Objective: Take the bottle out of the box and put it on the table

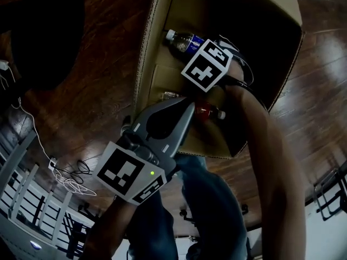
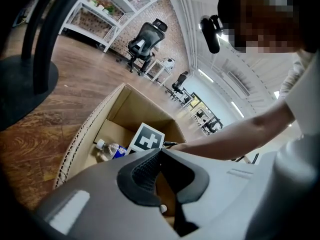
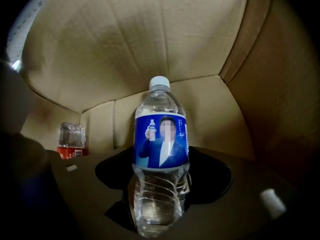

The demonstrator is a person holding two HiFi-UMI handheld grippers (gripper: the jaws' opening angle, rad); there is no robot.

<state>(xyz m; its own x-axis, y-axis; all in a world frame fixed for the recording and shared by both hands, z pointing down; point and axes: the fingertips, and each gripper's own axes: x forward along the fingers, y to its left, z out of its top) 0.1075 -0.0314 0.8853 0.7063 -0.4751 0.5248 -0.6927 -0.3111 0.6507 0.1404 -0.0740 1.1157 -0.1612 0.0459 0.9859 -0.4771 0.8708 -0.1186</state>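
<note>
An open cardboard box (image 1: 145, 58) sits on a dark wooden floor (image 1: 92, 96), and a person leans over it with a gripper in each hand. The bottle (image 3: 161, 144), clear plastic with a white cap and a blue label, lies on its side on the bottom of the box, near the left wall in the head view, its cap toward that wall.

The right gripper (image 3: 161, 181) is down inside the box and points steeply down at this bottle. Its jaws stand wide apart, with the bottle's lower half between them; the dark pads sit clear of the plastic on both sides, so nothing is gripped. From above, only its marker cube (image 1: 209, 64) and the person's bare forearm (image 1: 265, 145) show over the bottle.

The left gripper (image 1: 187, 108) hovers above the near edge of the box, tilted down toward the inside. Its jaws are closed tip to tip and hold nothing; cardboard shows through the small gap behind the tips.

A second bottle with a red label (image 1: 209, 111) also lies in the box, closer to the person and apart from the blue one. White cables (image 1: 70, 180) trail across the floor to the left. Further back in the room stands a black office chair (image 2: 142, 44).
</note>
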